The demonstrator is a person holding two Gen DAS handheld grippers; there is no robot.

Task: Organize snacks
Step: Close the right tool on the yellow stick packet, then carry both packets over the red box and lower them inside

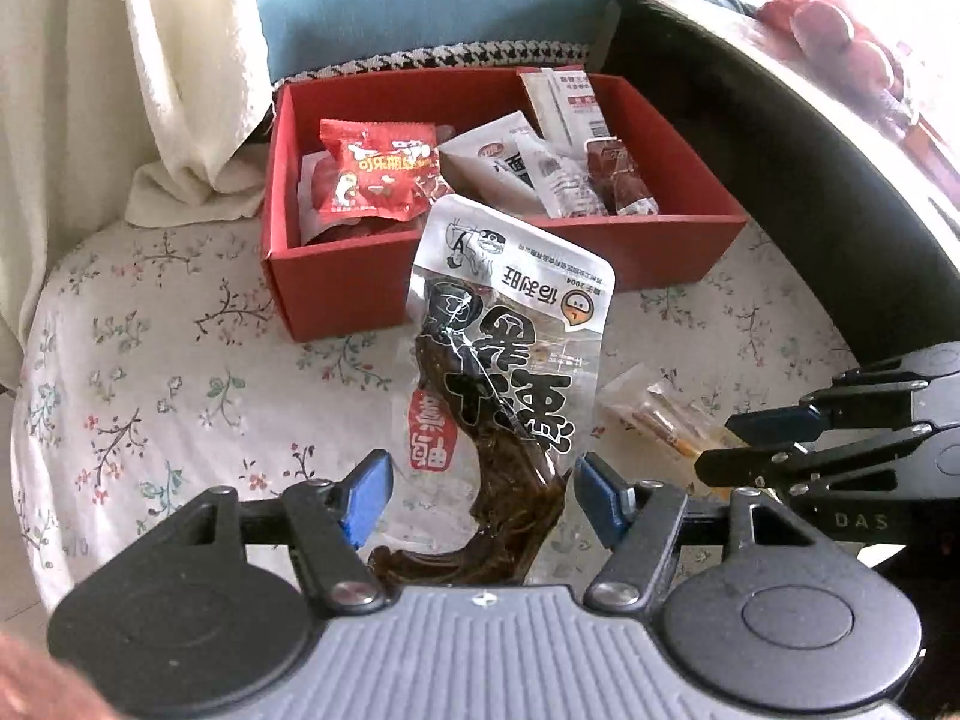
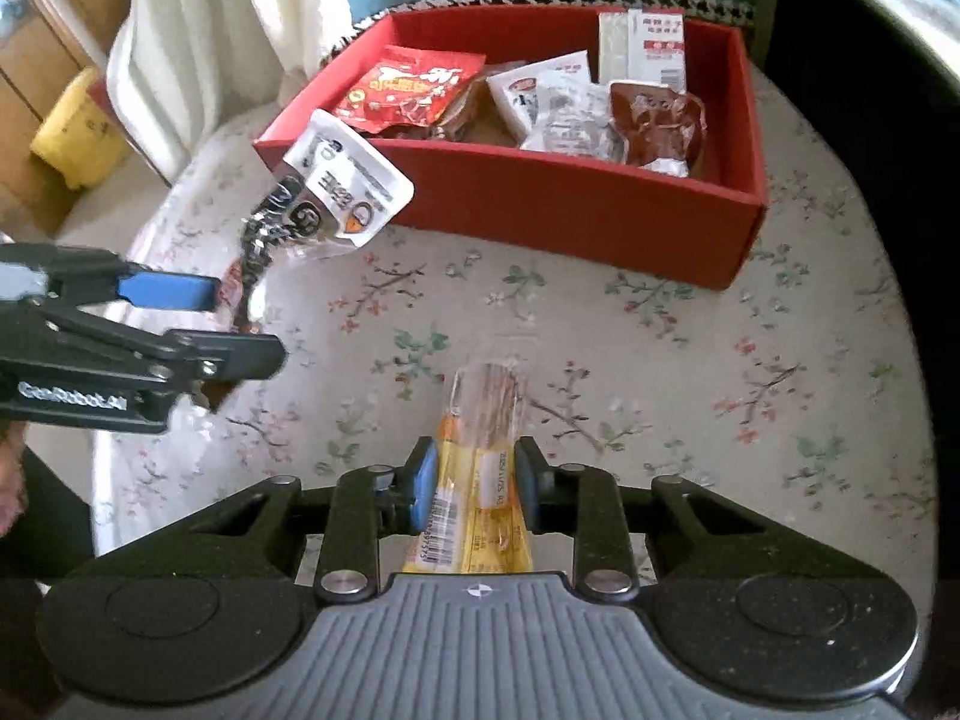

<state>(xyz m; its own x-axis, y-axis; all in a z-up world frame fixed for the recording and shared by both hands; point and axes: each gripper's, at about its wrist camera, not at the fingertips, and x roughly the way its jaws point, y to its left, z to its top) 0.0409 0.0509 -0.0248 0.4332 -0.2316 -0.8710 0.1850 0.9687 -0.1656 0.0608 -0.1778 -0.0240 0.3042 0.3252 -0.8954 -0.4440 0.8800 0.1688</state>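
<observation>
A: So, where does the left gripper (image 1: 477,498) stand?
B: Its blue fingers (image 1: 367,495) are spread wide, one on either side of the dark meat pouch (image 1: 498,354). From its own camera neither pad seems to touch the pouch; I cannot tell what bears it. The pouch's white printed end points at the red box (image 1: 600,246) and overlaps its near wall in that view.

A: And the right gripper (image 2: 474,483)?
B: Pinching the yellow packet (image 2: 480,498) at its barcode end. The clear end, with thin brown sticks inside, points toward the box over the floral cloth (image 2: 690,360).

A: What's in the box?
B: A red bag (image 1: 375,177) at the left, white sachets (image 1: 510,165) in the middle, a dark red pack (image 1: 618,177) at the right, and a tall white packet (image 1: 567,102) leaning on the back wall.

A: Where's the box itself?
B: At the far edge of the cloth, up against a teal cushion (image 1: 432,6) with checked trim. A cream throw (image 1: 180,90) hangs at the far left corner.

A: How do the grippers sit relative to each other?
B: Near each other, left and right of the cloth's near edge, both short of the box.
</observation>
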